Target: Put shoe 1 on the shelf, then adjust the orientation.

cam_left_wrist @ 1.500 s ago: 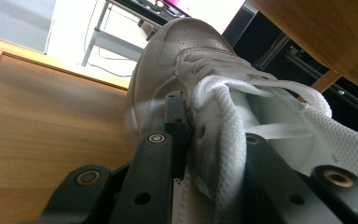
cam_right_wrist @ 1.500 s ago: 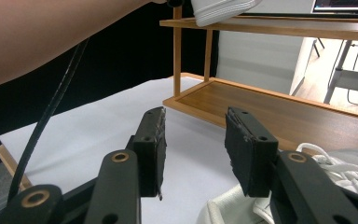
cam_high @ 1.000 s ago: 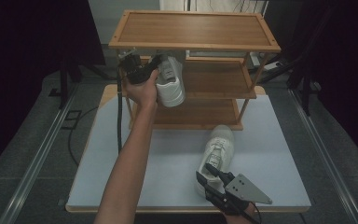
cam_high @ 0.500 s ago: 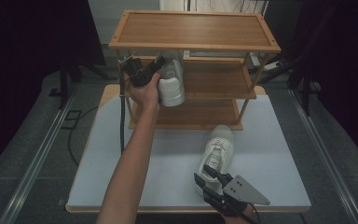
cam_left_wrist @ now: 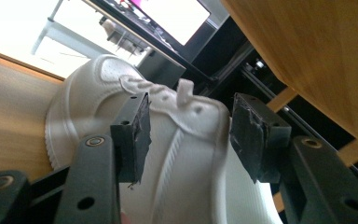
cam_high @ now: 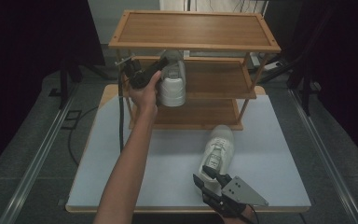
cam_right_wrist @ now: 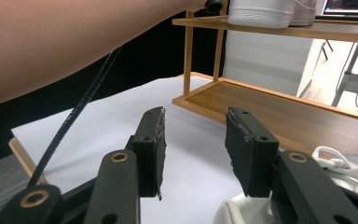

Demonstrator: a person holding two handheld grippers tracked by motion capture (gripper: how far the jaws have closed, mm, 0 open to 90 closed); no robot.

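A white sneaker rests on the middle tier of a wooden rack, heel toward me. My left gripper reaches in from the left around it. In the left gripper view the sneaker lies between the jaws of my left gripper, which have just been opening; the pads stand off its sides. A second white sneaker lies on the white table. My right gripper sits just behind its heel, open, with nothing between the jaws in the right gripper view.
The rack's top tier overhangs the left gripper closely. Its bottom tier is bare wood. A black cable hangs from the left gripper down past the table's left side. Dark floor surrounds the table.
The left gripper's jaws have spread apart from the sneaker, which now sits on the middle tier. The right gripper has stayed put.
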